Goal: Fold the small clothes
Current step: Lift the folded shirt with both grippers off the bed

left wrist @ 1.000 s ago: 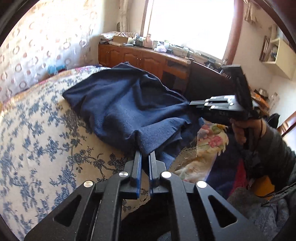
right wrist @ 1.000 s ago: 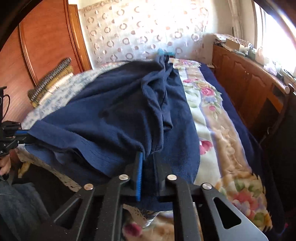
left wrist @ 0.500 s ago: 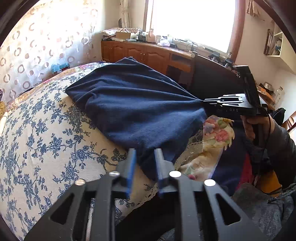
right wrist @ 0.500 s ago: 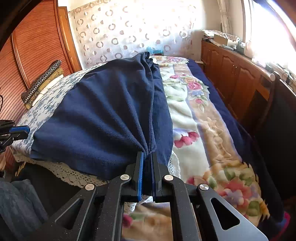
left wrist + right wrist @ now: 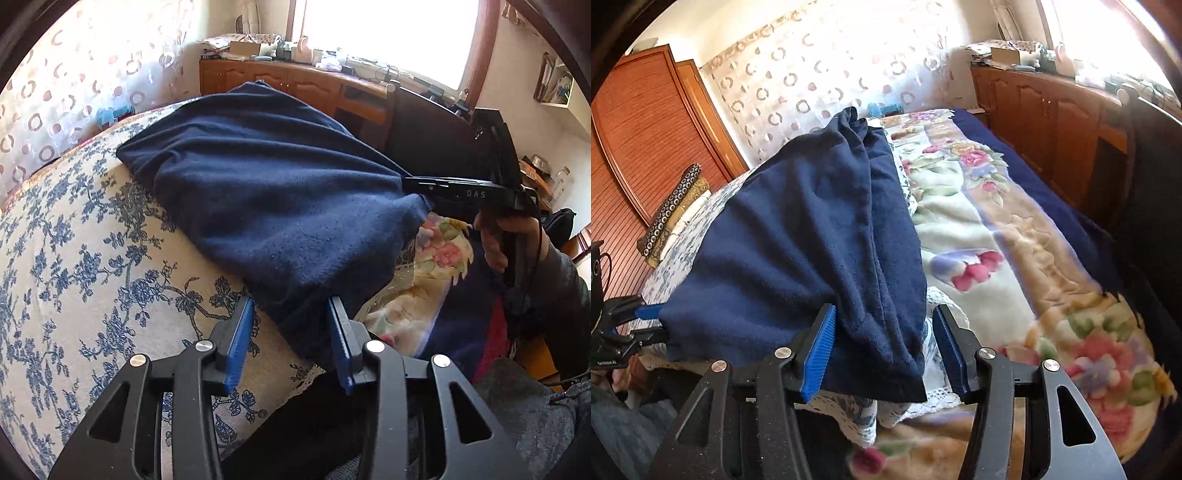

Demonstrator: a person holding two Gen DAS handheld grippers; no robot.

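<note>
Navy garment [image 5: 273, 206], far end hidden beyond its own folds, lies flattened on the bedspread [image 5: 74, 258]; left gripper [image 5: 291, 343] and right gripper [image 5: 884, 354], previously clenched on its near corners, have just been opening, cloth loose between the jaws.

Letters "DAS" in white on the black right gripper [image 5: 419, 186] body

A bed [image 5: 74, 258] wears a blue-flowered cream cover, with a pink-flowered blanket [image 5: 997, 229] laid along its window side. Beyond the bed hangs a curtain [image 5: 812, 85] patterned with rings. A wooden cabinet [image 5: 1052, 122] lines the bed's window side, cluttered on top; a slatted wooden wardrobe [image 5: 646, 129] stands opposite.
</note>
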